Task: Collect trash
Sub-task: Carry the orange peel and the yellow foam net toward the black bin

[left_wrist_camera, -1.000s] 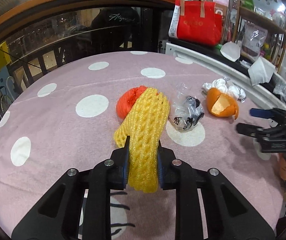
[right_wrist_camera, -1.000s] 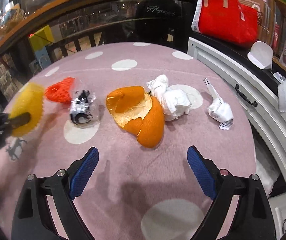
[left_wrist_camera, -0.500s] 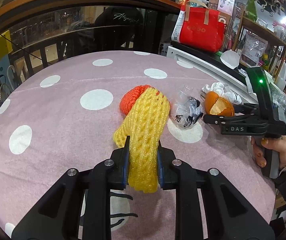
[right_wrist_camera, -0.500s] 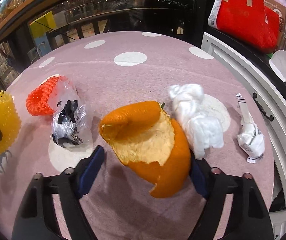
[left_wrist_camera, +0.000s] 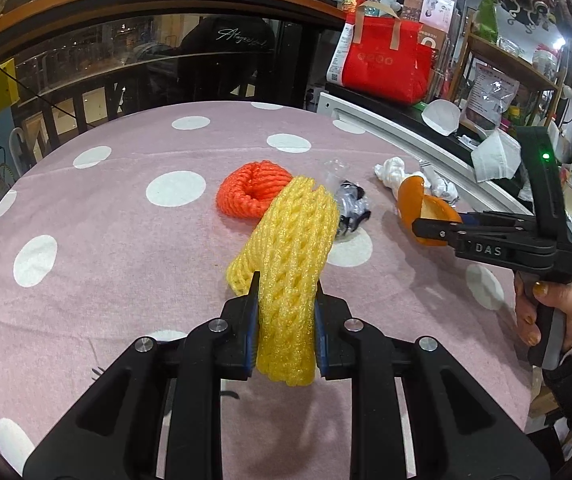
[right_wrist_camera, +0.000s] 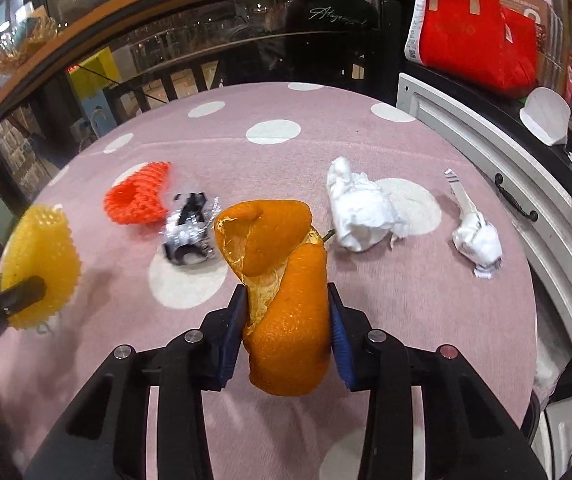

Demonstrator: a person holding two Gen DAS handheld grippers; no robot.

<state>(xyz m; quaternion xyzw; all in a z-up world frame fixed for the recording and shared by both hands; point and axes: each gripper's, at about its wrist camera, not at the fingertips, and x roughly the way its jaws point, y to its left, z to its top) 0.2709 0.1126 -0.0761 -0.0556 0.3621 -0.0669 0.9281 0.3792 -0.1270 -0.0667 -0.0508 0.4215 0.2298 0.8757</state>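
"DAS" in white capitals on side of right gripper (left_wrist_camera: 438, 229). Cursive white script, not legible for certain, on dark garment (left_wrist_camera: 225, 52) reflected in glass behind table. Printed label on red bag (left_wrist_camera: 386, 64) too small to read. Shelf packaging text unreadable.

The tablecloth (left_wrist_camera: 85, 280) is dusty pink with white polka dots. On it, the foam net (left_wrist_camera: 290, 256) is bright yellow and a second foam net (left_wrist_camera: 245, 192) is orange-red. The peel (right_wrist_camera: 286, 320) is orange outside, pale yellowish inside. The tissue (right_wrist_camera: 360, 212) is white; the wrapper (right_wrist_camera: 189, 232) is clear with black and silver. The bag (left_wrist_camera: 386, 64) is red with tan handles
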